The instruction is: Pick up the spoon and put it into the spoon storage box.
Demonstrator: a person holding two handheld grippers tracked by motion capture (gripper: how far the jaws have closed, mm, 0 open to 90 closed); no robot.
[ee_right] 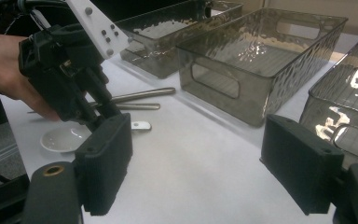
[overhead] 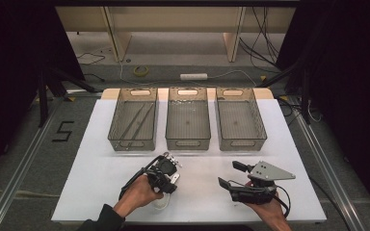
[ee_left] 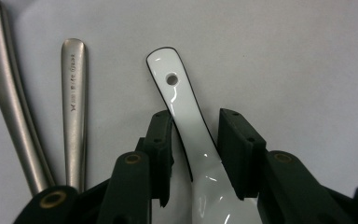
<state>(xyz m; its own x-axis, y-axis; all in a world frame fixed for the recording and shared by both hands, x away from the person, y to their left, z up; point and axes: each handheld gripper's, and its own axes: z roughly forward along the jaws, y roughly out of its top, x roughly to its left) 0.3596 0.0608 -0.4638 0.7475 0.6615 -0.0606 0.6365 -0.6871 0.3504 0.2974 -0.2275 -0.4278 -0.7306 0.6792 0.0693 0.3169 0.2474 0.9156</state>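
three smoky clear plastic bins (overhead: pixel 188 122) stand across the white table (overhead: pixel 96 168). the left gripper (ee_left: pixel 193 140) straddles the glossy white ceramic spoon (ee_left: pixel 179 107) lying there, jaws not yet clenched; closing comes next. the right gripper (ee_right: pixel 200 172) gapes empty.

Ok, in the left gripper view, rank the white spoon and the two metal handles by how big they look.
1. white spoon, between the left gripper jaws and nearest the camera, so unsure.
2. long metal handle, cut off by the frame.
3. short metal handle.
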